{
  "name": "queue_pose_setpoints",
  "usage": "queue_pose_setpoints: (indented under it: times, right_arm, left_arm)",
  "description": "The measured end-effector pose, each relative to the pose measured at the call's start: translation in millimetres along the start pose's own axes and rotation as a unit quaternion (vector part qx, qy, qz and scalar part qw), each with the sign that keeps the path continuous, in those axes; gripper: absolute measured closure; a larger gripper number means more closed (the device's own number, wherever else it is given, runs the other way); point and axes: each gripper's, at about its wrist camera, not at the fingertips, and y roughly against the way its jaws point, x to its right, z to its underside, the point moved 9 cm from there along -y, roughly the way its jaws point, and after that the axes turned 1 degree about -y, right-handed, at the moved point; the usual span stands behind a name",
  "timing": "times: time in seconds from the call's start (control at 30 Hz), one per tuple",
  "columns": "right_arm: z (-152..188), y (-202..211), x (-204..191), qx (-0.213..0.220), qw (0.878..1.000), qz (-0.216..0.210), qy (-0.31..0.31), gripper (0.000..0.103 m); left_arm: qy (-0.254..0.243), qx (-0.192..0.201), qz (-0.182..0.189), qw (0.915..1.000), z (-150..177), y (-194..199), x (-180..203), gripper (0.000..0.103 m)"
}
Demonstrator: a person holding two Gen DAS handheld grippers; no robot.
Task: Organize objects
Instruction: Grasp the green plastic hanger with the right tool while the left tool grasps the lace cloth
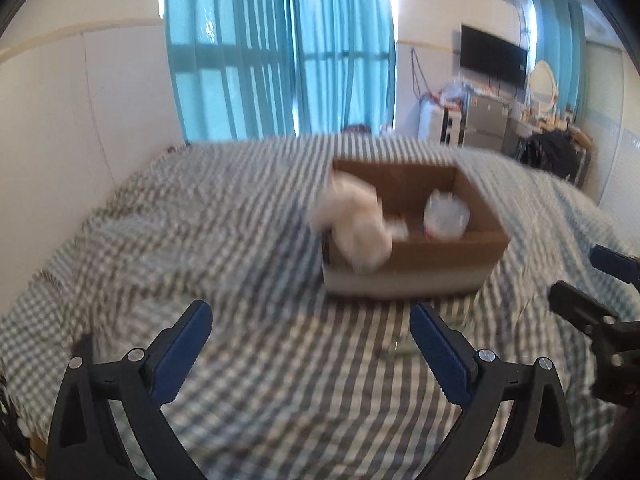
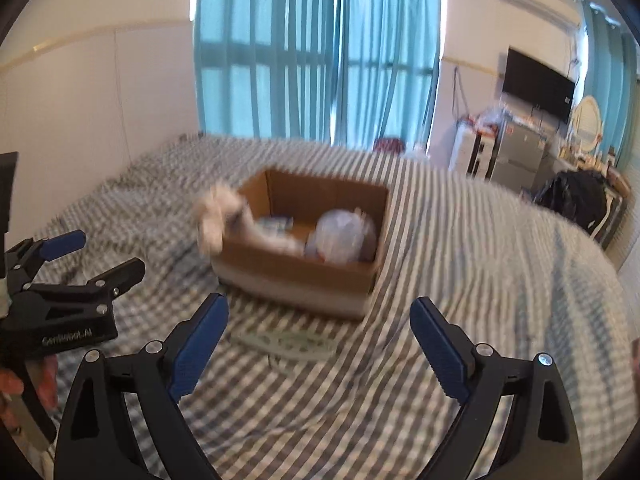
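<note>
1. Teal curtains are seen hanging over a bright window at the far side of a bedroom, and a dark television is mounted on the far right wall above a cluttered dresser.
2. A bed covered in grey and white checked bedding is spread across most of both views.
3. An open cardboard box is set on the bed, slightly right of centre in the left wrist view and near the centre in the right wrist view.
4. A white plush toy is draped over the box's left wall, partly inside and partly hanging outside; its shape is blurred.
5. A clear plastic bag holding indistinct items is lying inside the box toward its right side.
6. A flat, pale packet is lying on the bedding just in front of the box, between the box and the right tool.
7. The left tool is held near the front of the box with its blue-padded fingers spread wide apart, and nothing is gripped between them.
8. The right tool is likewise held with its fingers wide apart above the bedding, with nothing clamped.
9. In the right wrist view the left tool is visible at the left edge, and part of a hand is seen behind it.
</note>
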Motion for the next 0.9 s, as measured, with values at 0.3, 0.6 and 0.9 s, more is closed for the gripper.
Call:
queue_pose_setpoints:
  times: [0.3, 0.6, 0.9]
  right_arm:
    - [74, -97, -11, -0.088, 0.995, 0.004, 0.045, 0.01]
    - [90, -142, -16, -0.124, 0.991, -0.02, 0.051, 0.011]
    - [89, -155, -28, -0.127, 0.987, -0.021, 0.094, 0.022]
  left_arm:
    - [-0.028, -0.073, -0.032, 0.9964, 65, -77, 9, 0.001]
    - [-0.007, -0.123, -0.046, 0.9914, 80, -106, -6, 0.001]
    - [0.049, -0.134, -0.045, 0.9887, 85, -112, -24, 0.001]
